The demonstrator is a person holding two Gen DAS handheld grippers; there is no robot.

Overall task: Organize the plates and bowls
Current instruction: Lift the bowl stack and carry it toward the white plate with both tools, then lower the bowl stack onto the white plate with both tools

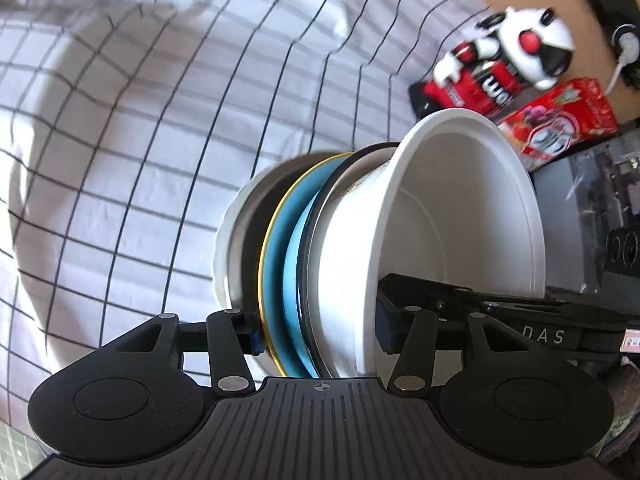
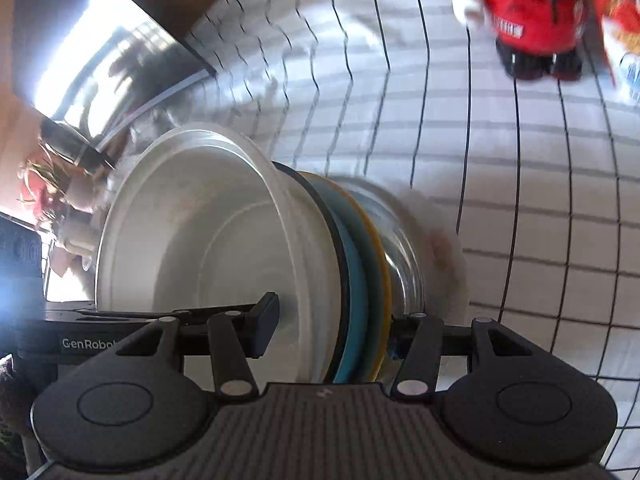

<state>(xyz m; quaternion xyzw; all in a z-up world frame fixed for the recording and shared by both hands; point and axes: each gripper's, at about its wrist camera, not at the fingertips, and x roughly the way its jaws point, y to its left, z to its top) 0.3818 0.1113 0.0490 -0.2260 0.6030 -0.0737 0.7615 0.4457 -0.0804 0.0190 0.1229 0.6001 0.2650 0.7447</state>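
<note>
A stack of dishes hangs on its side between both grippers. A white bowl (image 1: 460,208) (image 2: 208,240) lies on top. Under it come a dark-rimmed plate, a blue plate (image 1: 280,272) (image 2: 356,280) with a yellow rim, a shiny bowl (image 2: 404,248) and a white dish (image 1: 226,248). My left gripper (image 1: 320,328) is shut on the stack's edge, one finger inside the white bowl and one beneath the blue plate. My right gripper (image 2: 332,328) clamps the opposite edge the same way. Each gripper's black body shows in the other's view.
Below lies a white tablecloth (image 1: 120,160) (image 2: 520,200) with a black grid. A red, white and black toy robot (image 1: 512,52) (image 2: 536,12) stands near a red box (image 1: 560,120). A shiny metal surface (image 2: 100,72) and dark clutter (image 1: 600,208) lie beside the cloth.
</note>
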